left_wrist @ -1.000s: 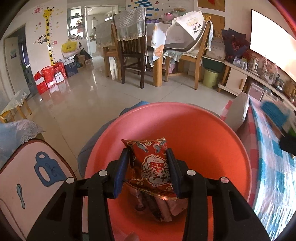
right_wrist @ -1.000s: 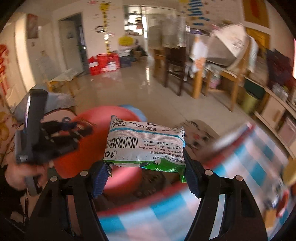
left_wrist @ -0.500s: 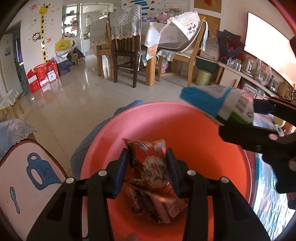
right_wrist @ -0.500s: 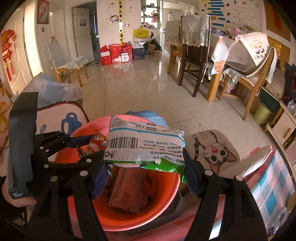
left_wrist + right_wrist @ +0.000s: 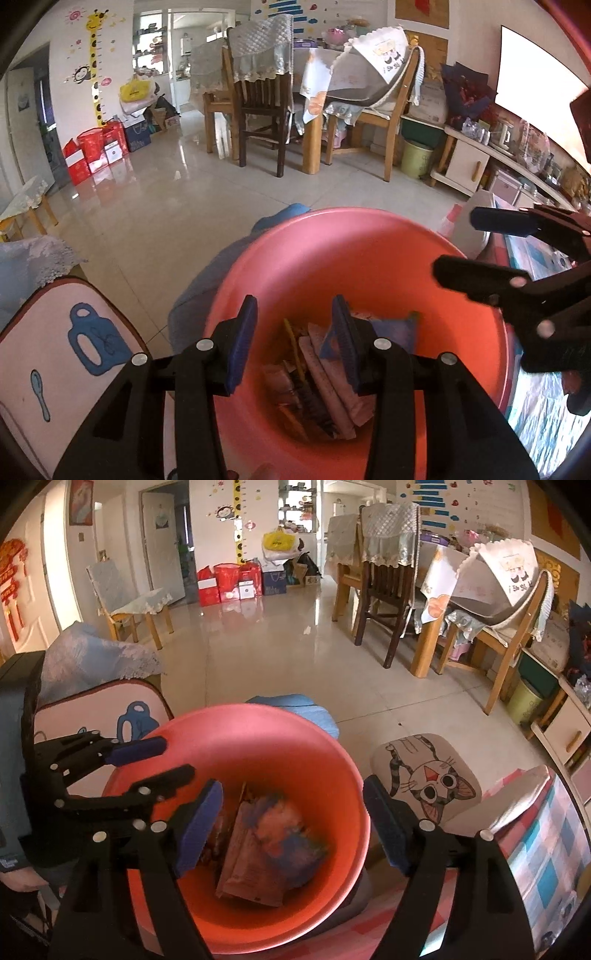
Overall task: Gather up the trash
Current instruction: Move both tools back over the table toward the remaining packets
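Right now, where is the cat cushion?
In the right wrist view, the cat cushion sits right of the red bucket, beside the checked tablecloth.

Both wrist views look steeply down from close above into the orange bin (image 5: 461, 295) (image 5: 332, 775), toward the dining chairs (image 5: 262, 92) (image 5: 384, 576) beyond; each shows the other's gripper at its edge.

Under the left gripper (image 5: 293, 341), wrappers (image 5: 325, 384) in the bucket (image 5: 332, 258) partly hidden behind its right finger; print unreadable. Below the right gripper (image 5: 291, 821), top wrapper (image 5: 284, 834) blurred, colours smeared. Bucket's near rim cut off by the left view's bottom edge. Right of the right gripper, checked cloth (image 5: 546, 853) cut by the frame.
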Motion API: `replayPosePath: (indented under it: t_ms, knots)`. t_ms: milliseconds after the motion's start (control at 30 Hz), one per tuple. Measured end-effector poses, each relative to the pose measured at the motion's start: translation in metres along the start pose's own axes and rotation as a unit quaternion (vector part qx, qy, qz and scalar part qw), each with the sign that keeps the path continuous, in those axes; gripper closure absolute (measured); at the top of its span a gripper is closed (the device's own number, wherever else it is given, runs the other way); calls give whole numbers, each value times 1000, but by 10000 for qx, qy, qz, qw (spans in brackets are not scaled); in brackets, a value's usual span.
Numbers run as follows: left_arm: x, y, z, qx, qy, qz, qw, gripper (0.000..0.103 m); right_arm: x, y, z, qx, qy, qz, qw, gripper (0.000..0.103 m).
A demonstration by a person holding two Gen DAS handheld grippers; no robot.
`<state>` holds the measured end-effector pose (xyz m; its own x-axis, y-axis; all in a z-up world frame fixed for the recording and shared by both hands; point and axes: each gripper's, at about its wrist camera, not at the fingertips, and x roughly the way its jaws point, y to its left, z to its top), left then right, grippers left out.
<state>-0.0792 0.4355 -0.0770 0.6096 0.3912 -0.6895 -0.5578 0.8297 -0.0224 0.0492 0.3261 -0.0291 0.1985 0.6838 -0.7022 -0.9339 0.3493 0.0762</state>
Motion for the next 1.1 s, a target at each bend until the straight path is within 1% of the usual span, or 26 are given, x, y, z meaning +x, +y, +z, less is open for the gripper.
replayPosePath:
  t_ms: [133, 200, 233, 267, 333, 400, 467, 533, 567, 667, 733, 833, 867, 933, 1100]
  knots:
    - [-3, -3, 3, -28, -4, 50, 10000, 60, -20, -17, -17, 178, -82, -130, 9997, 24]
    - [-7, -12, 6, -7, -42, 50, 10000, 53, -34, -31, -32, 324, -131, -245, 9991, 24]
    - [-8, -16, 7, 3, -71, 30, 10000, 46, -43, -41, -43, 440, -156, -336, 9983, 24]
    - [-11, -25, 9, 19, -116, -13, 9999, 42, -50, -51, -54, 542, -165, -418, 9975, 23]
    - [-16, -43, 12, 103, -197, -125, 9997, 41, -70, -76, -80, 801, -160, -679, 9943, 23]
    - [-20, -70, 14, 224, -248, -290, 9990, 38, -86, -99, -104, 1035, -134, -927, 9902, 23]
    - [-23, -96, 16, 311, -251, -503, 9979, 30, -109, -128, -133, 1273, -103, -1235, 9841, 23]
    - [-25, -129, 17, 463, -243, -715, 9961, 24, -131, -156, -162, 1478, -25, -1590, 9761, 23]
    - [-25, -147, 16, 579, -235, -795, 9949, 22, -140, -167, -173, 1581, 0, -1689, 9729, 23]
    - [-25, -200, 15, 930, -187, -1059, 9898, 20, -172, -207, -208, 1940, 18, -2049, 9593, 22]
    - [-21, -241, 16, 1183, -103, -1265, 9848, 20, -192, -231, -229, 2155, 46, -2274, 9496, 22]
    - [-13, -295, 15, 1482, 38, -1522, 9772, 20, -210, -255, -247, 2306, 53, -2408, 9428, 22]
    - [-9, -320, 15, 1605, 115, -1655, 9730, 20, -215, -264, -253, 2326, 71, -2461, 9409, 22]
    - [-4, -354, 15, 1752, 164, -1820, 9674, 20, -219, -279, -262, 2366, 102, -2504, 9387, 22]
    - [13, -422, 18, 1966, 119, -2042, 9589, 20, -221, -304, -271, 2424, 126, -2504, 9372, 22]
